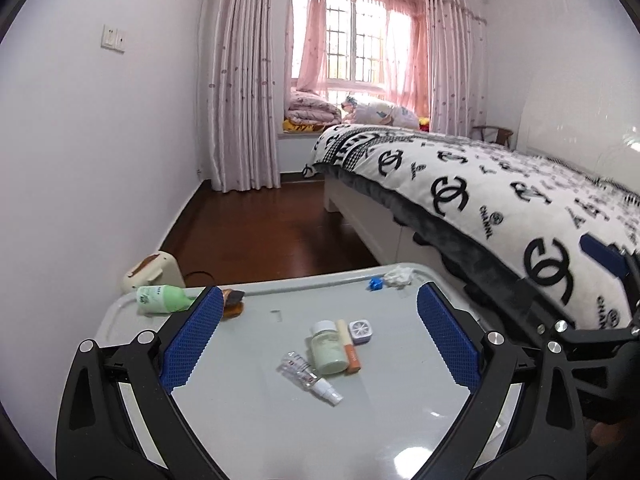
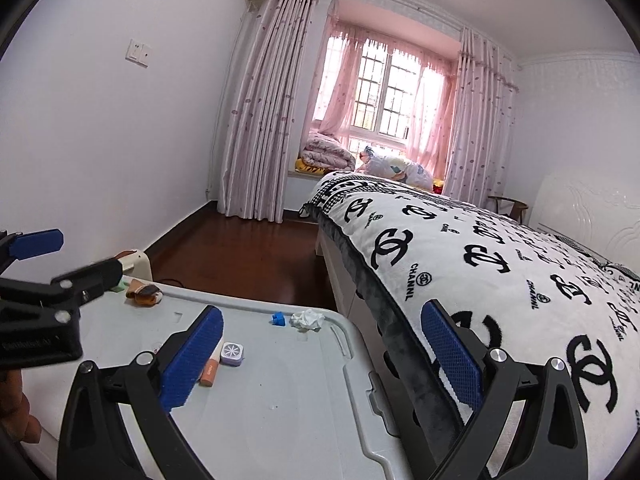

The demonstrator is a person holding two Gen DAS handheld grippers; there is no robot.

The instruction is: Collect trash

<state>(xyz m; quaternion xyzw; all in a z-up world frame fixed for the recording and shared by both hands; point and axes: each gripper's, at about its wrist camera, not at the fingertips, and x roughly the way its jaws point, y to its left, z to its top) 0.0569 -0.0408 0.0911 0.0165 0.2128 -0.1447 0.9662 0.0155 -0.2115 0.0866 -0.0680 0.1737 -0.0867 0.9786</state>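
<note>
Where the right gripper's (image 2: 320,354) left pad crosses the grey storage-box lid (image 2: 280,400), it hides most of an orange tube (image 2: 209,374) and everything beyond it, so the bottles show only in the left wrist view. Both claws stand wide open and hold nothing. The crumpled white tissue (image 2: 307,319) lies far ahead of the right claw, inside the line of its spread pads, near the lid's far edge, with a small blue scrap (image 2: 277,318) just beside it on the left. From the left gripper (image 1: 320,336), the same tissue (image 1: 398,276) sits ahead and right, the blue scrap (image 1: 375,283) beside it. Only that view shows the pale green bottle (image 1: 329,347), the clear spray bottle (image 1: 310,376) and the small lilac case (image 1: 361,332) between its pads; a green tube (image 1: 162,299) is partly covered by its left pad.
</note>
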